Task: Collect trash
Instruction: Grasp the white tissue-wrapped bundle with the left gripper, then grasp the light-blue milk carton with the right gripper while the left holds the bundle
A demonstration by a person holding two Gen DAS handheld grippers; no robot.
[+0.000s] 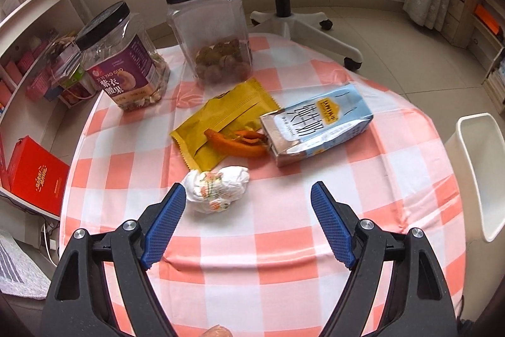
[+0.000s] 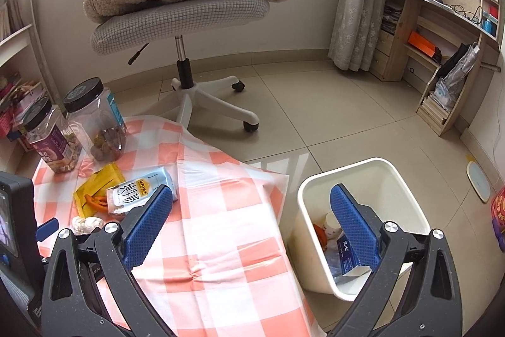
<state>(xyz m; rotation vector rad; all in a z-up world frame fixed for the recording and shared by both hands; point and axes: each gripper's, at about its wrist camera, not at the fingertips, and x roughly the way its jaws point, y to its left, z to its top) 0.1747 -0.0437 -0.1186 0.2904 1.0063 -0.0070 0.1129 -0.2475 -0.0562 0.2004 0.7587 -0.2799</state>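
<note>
Gaping wide, left gripper (empty) beside crumpled tissue.

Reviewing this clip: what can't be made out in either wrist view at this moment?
- Bin contents, right wrist view: partly hidden by the right gripper finger and the bin wall.
- Bin, left wrist view: cut off by the right edge.
- Orange peel, left wrist view: its end is hidden behind the milk carton.
- Crumpled wrapper, right wrist view: partly hidden by the gripper frame.

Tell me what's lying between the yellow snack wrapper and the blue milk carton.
Orange peel pieces lie between the yellow snack wrapper and the blue milk carton, touching both. The left wrist view shows it best.
</note>
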